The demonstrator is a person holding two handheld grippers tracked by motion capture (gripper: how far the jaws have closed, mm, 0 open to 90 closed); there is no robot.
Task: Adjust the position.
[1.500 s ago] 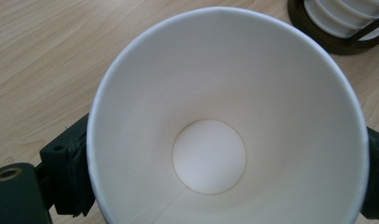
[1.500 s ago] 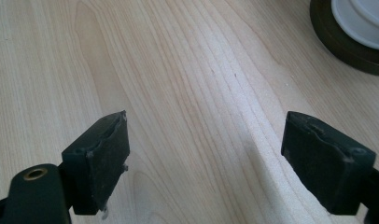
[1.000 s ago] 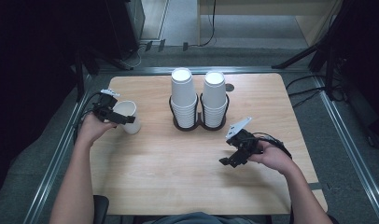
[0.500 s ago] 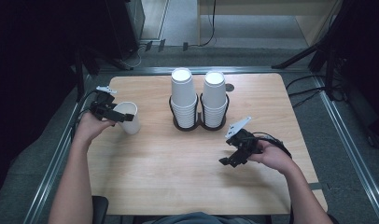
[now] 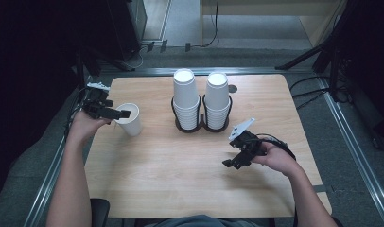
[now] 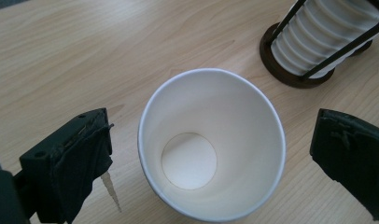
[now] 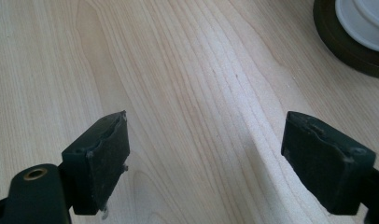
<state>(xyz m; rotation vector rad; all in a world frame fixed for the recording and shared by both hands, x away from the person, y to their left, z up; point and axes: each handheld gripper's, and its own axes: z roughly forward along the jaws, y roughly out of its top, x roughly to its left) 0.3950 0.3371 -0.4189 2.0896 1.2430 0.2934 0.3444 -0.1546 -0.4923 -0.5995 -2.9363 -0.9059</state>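
High view shows a wooden table with a person's two arms coming in from the bottom. The left gripper is at the left side of the table, right by a white paper cup. The cup stands upright with its open mouth up, near the left edge of the table. In the left gripper view the cup sits between the two black jaws. The jaws are spread wide, one on each side, and there is a gap between each jaw and the cup, so nothing is squeezed. The cup looks empty inside.

Behind it, in the middle of the table, is a dark cup rack holding two tall stacks of white cups.

The right gripper is on the right part of the table, well apart from the single cup. Its jaws are spread wide too, with only bare wood between them. It seems to be a little above the table, but that is hard to tell.
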